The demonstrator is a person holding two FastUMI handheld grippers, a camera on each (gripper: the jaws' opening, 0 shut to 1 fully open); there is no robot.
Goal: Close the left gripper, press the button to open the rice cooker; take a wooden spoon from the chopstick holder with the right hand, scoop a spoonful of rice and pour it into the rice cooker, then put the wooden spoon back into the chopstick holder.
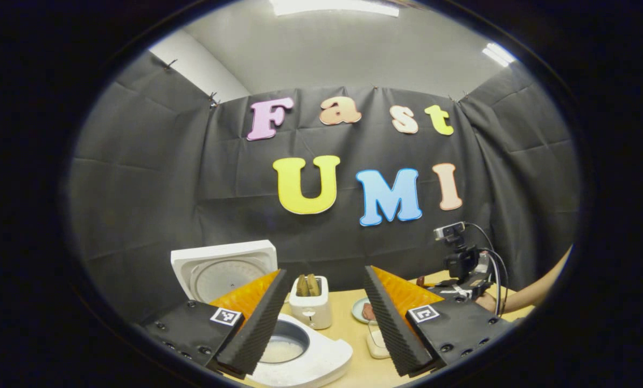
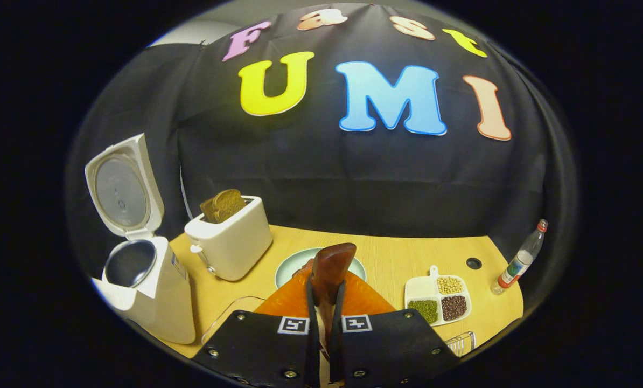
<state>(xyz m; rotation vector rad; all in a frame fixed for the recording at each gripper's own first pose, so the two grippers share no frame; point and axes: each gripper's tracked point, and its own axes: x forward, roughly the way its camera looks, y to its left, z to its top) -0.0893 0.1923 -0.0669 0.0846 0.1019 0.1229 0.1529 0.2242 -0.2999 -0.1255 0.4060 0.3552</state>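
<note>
- My right gripper sits at the bottom centre of the right gripper view, its fingers pressed together on the handle of the wooden spoon, which they pinch from both sides.
- The spoon is dark reddish-brown and glossy; its rounded bowl stands up just above the fingertips, in front of a pale green plate on the counter. I cannot tell whether any rice lies in the bowl.
- My left gripper is spread wide at the bottom of the left gripper view, with nothing between its ribbed pads.
- The rice cooker is white and stands at the lower left of the right gripper view, its lid tipped up and back, showing a round grey inner plate.
- In the left gripper view the cooker's open pot sits low between my fingers, with white rice in the bottom.
- A white toaster with brown bread slices in its slots stands just right of the cooker.
- At the lower right of the right gripper view are a white divided dish of green, yellow and dark beans and, further right, a clear bottle with a red cap.
</note>
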